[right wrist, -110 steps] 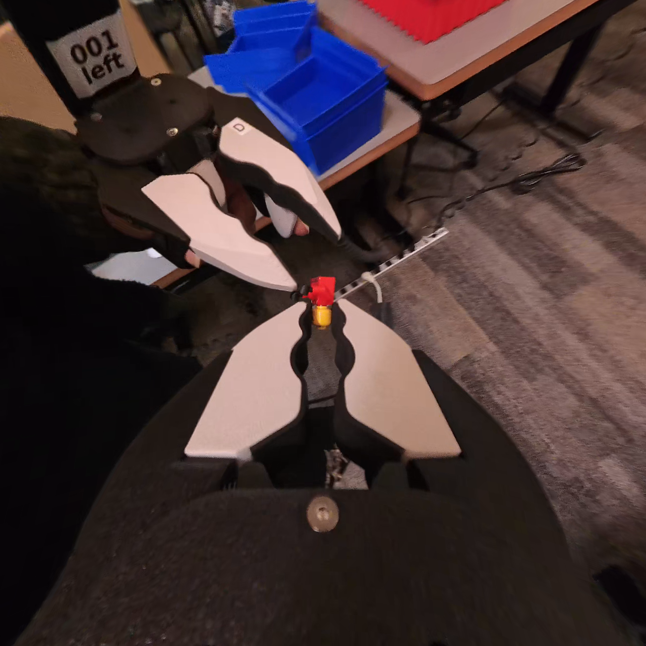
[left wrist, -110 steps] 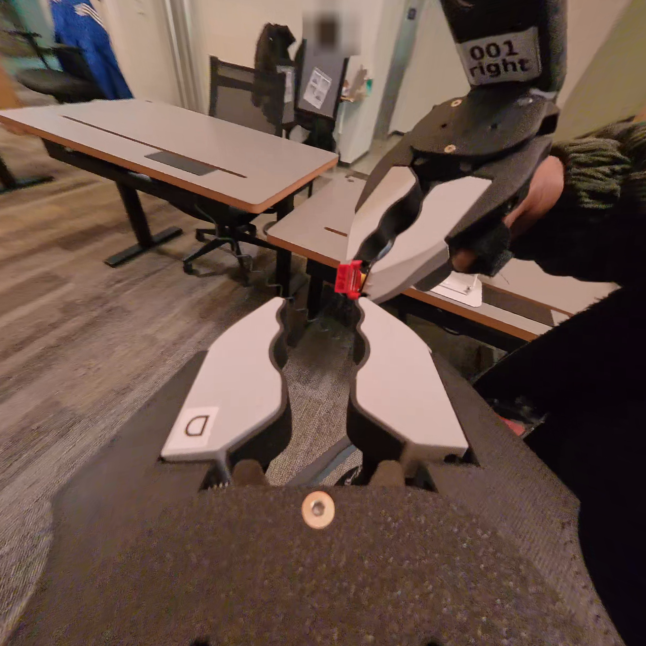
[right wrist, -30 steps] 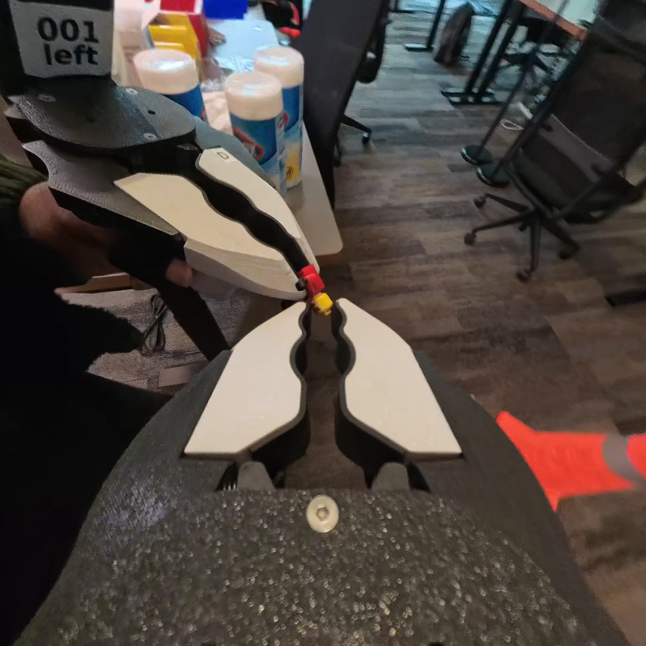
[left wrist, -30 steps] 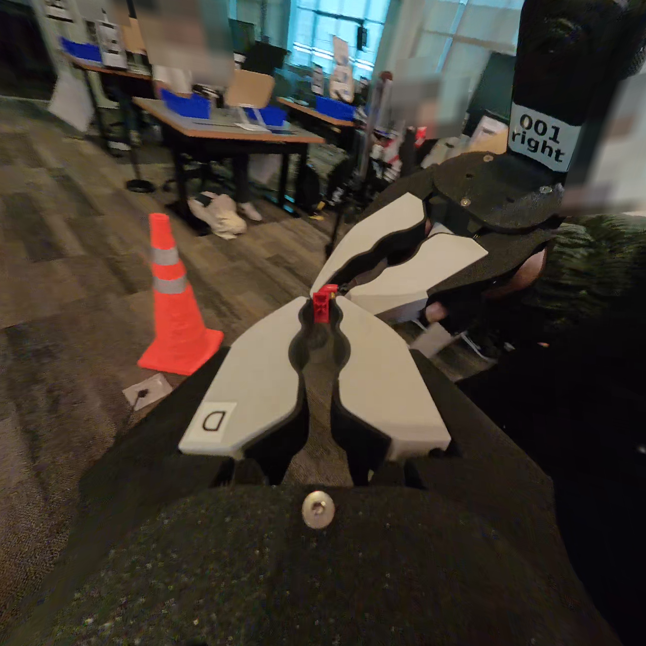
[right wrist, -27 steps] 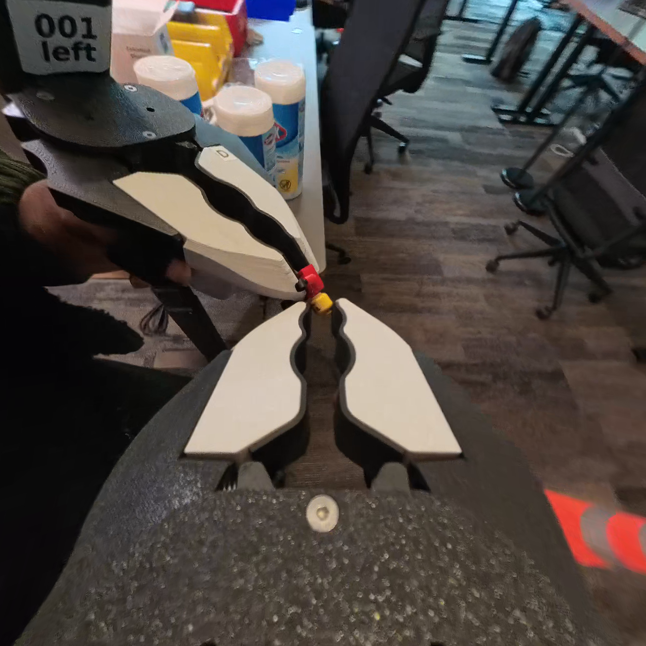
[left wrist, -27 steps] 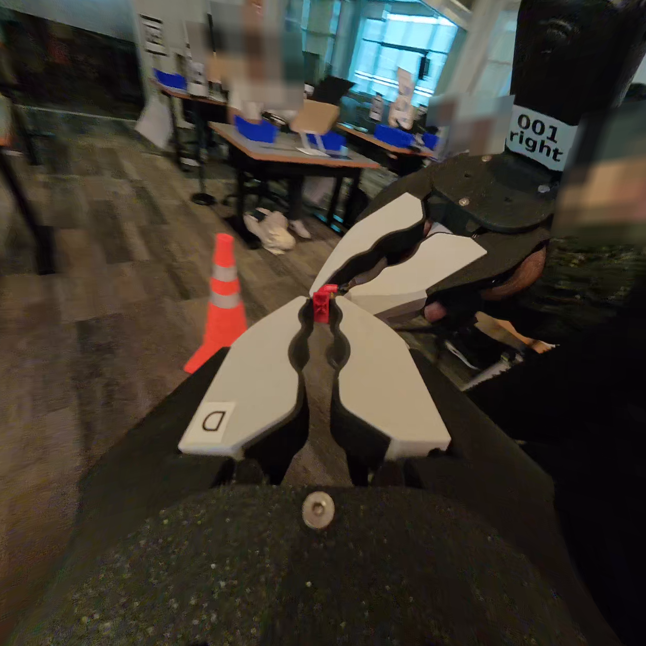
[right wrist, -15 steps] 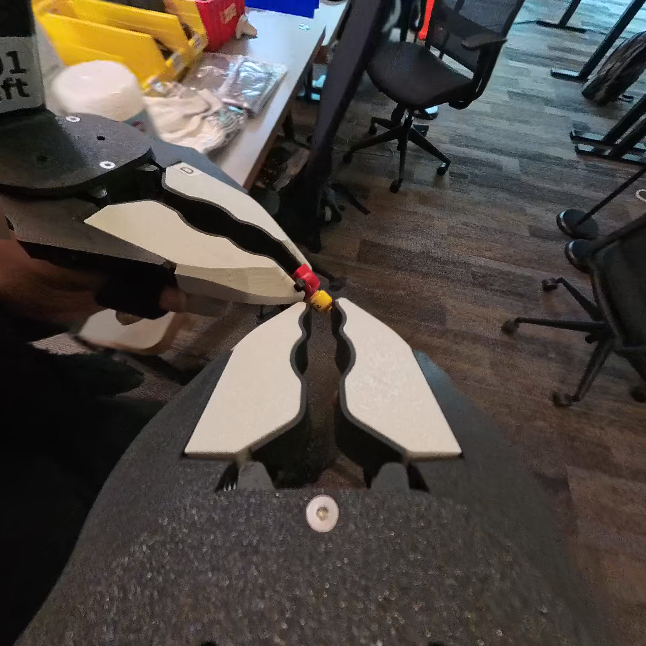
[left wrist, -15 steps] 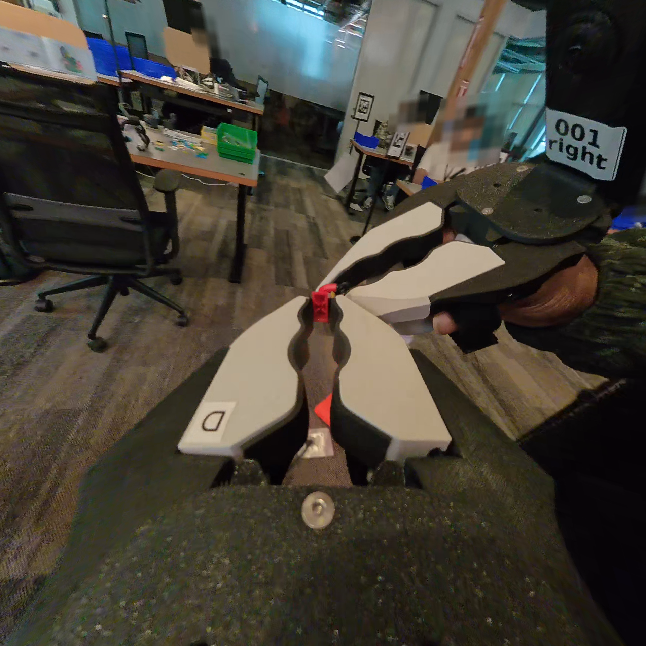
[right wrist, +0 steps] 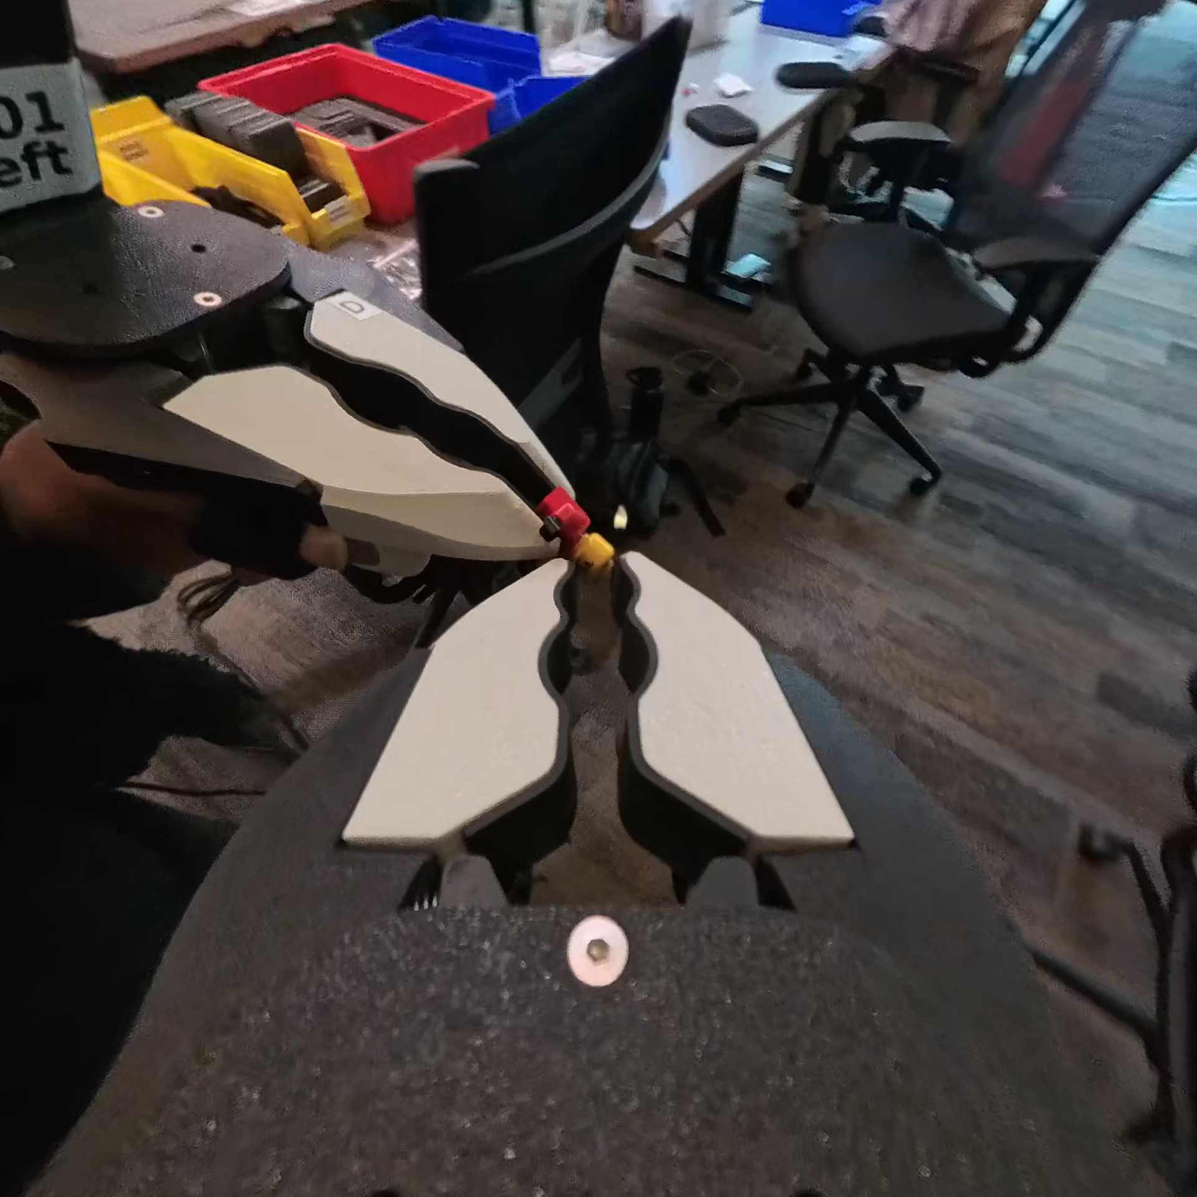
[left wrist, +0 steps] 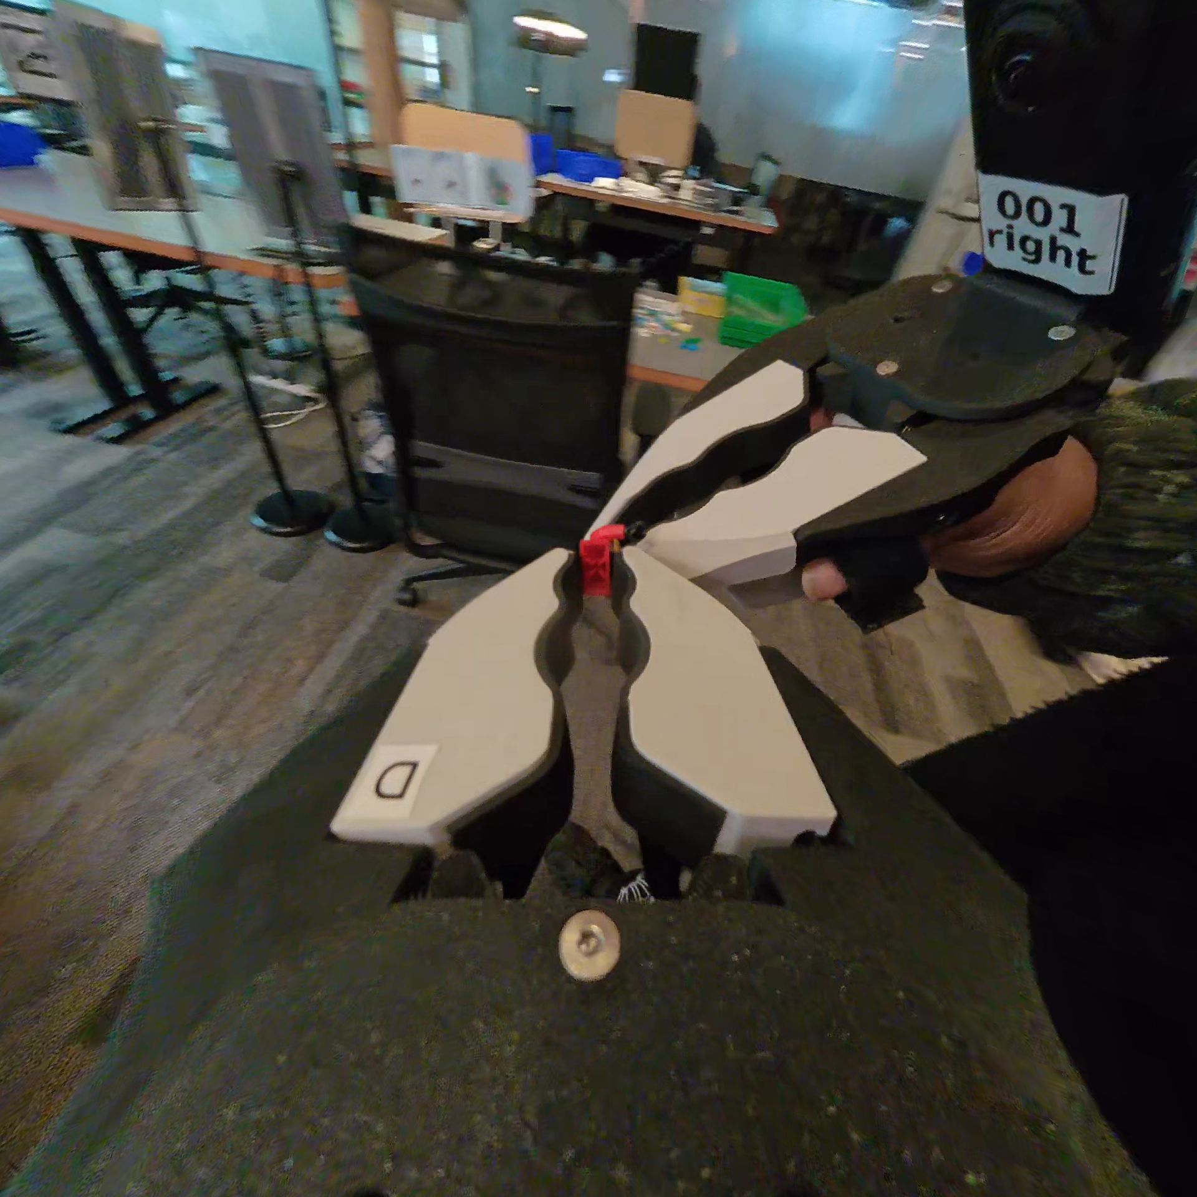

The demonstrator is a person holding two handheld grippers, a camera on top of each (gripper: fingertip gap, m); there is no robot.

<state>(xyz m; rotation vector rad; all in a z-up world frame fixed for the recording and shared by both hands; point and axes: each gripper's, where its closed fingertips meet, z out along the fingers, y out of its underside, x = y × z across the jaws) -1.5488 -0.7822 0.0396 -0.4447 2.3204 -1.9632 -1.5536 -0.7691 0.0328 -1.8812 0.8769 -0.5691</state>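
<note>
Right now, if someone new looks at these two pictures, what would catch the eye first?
The two tongs meet tip to tip in mid-air: the left tongs pinch a small red piece, and the right tongs pinch a yellow piece joined to it. Behind them, an office floor with black chairs, and yellow and red bins at upper left of the right view.

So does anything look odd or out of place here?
Nothing looks spilled or broken. The one unusual thing: the left gripper pinches a small red piece and the right gripper a yellow piece, joined tip to tip in mid-air over the floor, not over a desk.
</note>
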